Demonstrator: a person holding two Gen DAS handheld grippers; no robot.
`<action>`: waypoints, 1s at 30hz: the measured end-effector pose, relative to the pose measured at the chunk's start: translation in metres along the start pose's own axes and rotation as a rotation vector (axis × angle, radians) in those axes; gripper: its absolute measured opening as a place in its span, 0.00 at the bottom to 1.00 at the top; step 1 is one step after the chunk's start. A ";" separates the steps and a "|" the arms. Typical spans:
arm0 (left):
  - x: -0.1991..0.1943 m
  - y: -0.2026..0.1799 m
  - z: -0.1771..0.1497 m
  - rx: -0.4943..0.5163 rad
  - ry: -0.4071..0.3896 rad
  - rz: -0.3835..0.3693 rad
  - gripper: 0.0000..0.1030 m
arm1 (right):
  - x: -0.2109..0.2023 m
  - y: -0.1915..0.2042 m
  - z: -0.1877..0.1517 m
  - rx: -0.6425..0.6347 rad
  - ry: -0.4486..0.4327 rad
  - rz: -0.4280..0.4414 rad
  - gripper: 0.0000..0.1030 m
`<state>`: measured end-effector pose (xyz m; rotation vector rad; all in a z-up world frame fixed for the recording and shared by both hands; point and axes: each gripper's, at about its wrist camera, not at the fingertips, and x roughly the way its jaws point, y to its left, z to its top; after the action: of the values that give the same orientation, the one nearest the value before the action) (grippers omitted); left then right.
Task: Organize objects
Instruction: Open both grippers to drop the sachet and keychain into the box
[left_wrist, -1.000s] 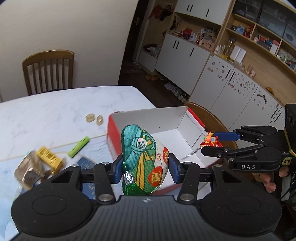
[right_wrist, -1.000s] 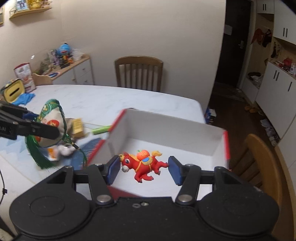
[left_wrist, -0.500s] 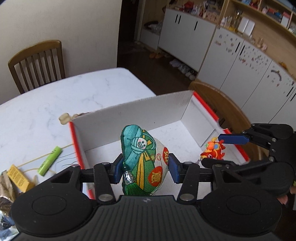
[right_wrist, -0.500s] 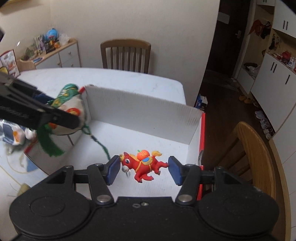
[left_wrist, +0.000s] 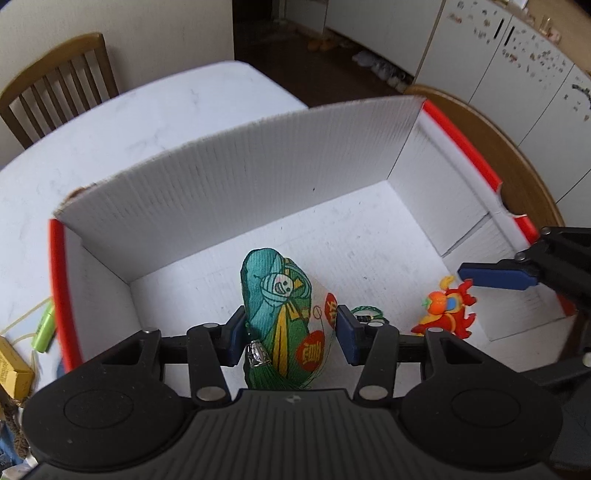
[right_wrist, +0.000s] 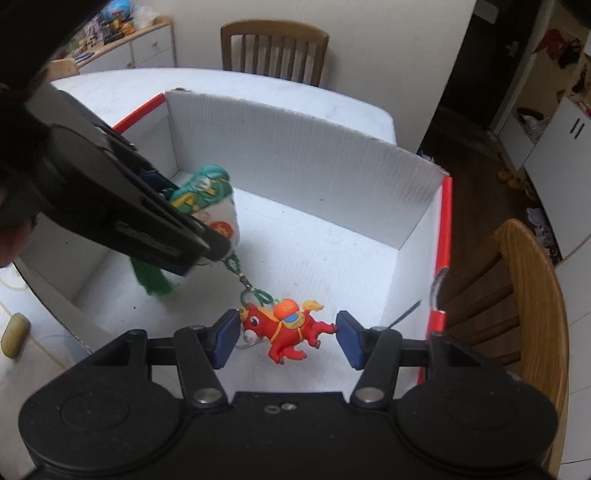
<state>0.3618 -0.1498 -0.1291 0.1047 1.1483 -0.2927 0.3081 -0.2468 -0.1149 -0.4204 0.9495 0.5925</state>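
- Two grippers are both down inside the white box (left_wrist: 236, 177), the one with red rims, sitting on the white table (left_wrist: 155, 110).
- Left gripper (left_wrist: 287, 328) is clamped on a green embroidered pouch (left_wrist: 284, 306). The blue pads (left_wrist: 233, 334) press both its sides, with the green tassel (left_wrist: 269, 376) and its silver cap hanging back toward the gripper body.
- Right gripper (right_wrist: 287, 334) is pinching a red toy horse (right_wrist: 286, 326) end to end: nose against the left pad, tail against the right one. Can't tell if it's touching the box floor or just above it.
- From the right wrist view, the pouch's green cord (right_wrist: 255, 291) trails down ahead of the horse's head, nearly touching it.
- Left of the left gripper, outside the box wall, there's a green tube (left_wrist: 43, 328) and a yellow packet (left_wrist: 11, 365) on the table.
- Wooden chair (right_wrist: 275, 50) at the far side of the table, and another chair (right_wrist: 524, 295) just right of the right gripper, past the red rim.
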 end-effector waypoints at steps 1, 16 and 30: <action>0.004 0.000 0.001 0.002 0.014 0.003 0.48 | 0.002 -0.002 0.001 0.005 0.005 0.001 0.54; 0.015 0.002 0.003 -0.008 0.067 0.040 0.72 | 0.007 -0.005 0.008 -0.018 0.029 0.048 0.58; -0.045 0.001 -0.008 -0.042 -0.091 -0.015 0.72 | -0.037 -0.013 0.005 0.012 -0.092 0.086 0.72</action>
<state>0.3380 -0.1393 -0.0919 0.0454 1.0646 -0.2833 0.3030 -0.2646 -0.0805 -0.3402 0.8854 0.6787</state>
